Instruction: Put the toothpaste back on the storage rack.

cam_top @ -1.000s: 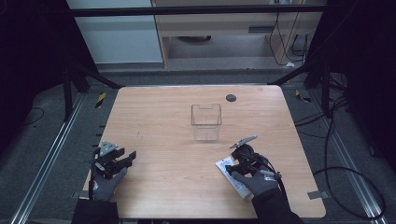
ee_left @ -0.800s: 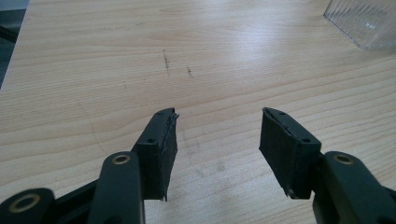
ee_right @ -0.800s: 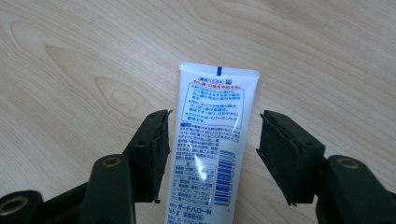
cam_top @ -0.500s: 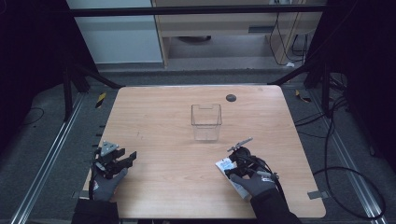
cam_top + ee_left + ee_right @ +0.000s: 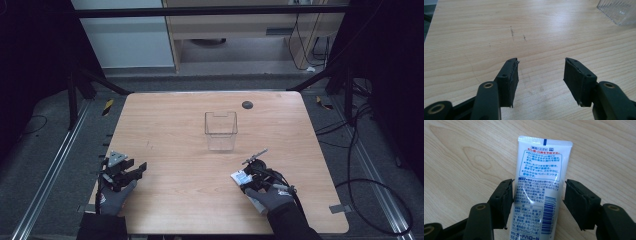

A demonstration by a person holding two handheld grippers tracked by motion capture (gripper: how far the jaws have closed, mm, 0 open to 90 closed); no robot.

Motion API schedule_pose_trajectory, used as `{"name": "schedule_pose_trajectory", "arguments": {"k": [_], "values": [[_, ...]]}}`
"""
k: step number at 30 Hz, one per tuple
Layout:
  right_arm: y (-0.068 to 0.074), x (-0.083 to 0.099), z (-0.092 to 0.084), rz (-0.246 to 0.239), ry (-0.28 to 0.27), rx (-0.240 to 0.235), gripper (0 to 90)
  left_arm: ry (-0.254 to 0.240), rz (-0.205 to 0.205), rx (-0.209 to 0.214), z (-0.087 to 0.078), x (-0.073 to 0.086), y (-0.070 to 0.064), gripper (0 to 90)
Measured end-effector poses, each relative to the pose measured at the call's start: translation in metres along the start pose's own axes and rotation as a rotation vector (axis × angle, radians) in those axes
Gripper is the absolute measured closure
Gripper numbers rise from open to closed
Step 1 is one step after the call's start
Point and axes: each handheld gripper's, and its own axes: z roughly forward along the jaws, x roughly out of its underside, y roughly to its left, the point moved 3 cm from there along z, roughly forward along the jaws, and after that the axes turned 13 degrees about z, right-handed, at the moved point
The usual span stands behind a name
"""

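My right gripper [image 5: 537, 195] has just been opening its jaws around the white toothpaste tube [image 5: 537, 192], which lies flat on the desk [image 5: 175, 125] at near right; the left pad looks about touching, the right pad stands clear. At near left, my left gripper [image 5: 540, 75] gapes wide, holding nothing. Farther off, mid-desk, stands a clear plastic box [image 5: 220, 131].

Light wood table [image 5: 175, 125] w/ clear plastic bin [image 5: 220, 131] near centre, white tube [image 5: 537, 195] lying flat (printed side up), dark round spot [image 5: 247, 104] at far edge.
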Motion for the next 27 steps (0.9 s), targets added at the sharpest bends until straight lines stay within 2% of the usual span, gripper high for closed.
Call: {"name": "schedule_pose_trajectory", "arguments": {"k": [8,17,22,27], "values": [[0.001,0.001,0.005,0.002,0.024,0.000,39.3,0.001,0.000,-0.001,0.000,0.000,0.000,44.1],[-0.001,-0.003,0.010,0.010,0.027,-0.011,37.2,0.003,0.000,0.002,0.001,0.000,0.000,44.1],[0.000,-0.003,0.014,0.000,0.032,0.014,36.0,0.004,-0.001,0.003,0.001,0.000,0.000,44.1],[0.001,-0.003,0.017,0.014,0.031,0.017,36.2,0.005,0.002,0.005,0.002,0.000,0.000,44.0]]}}
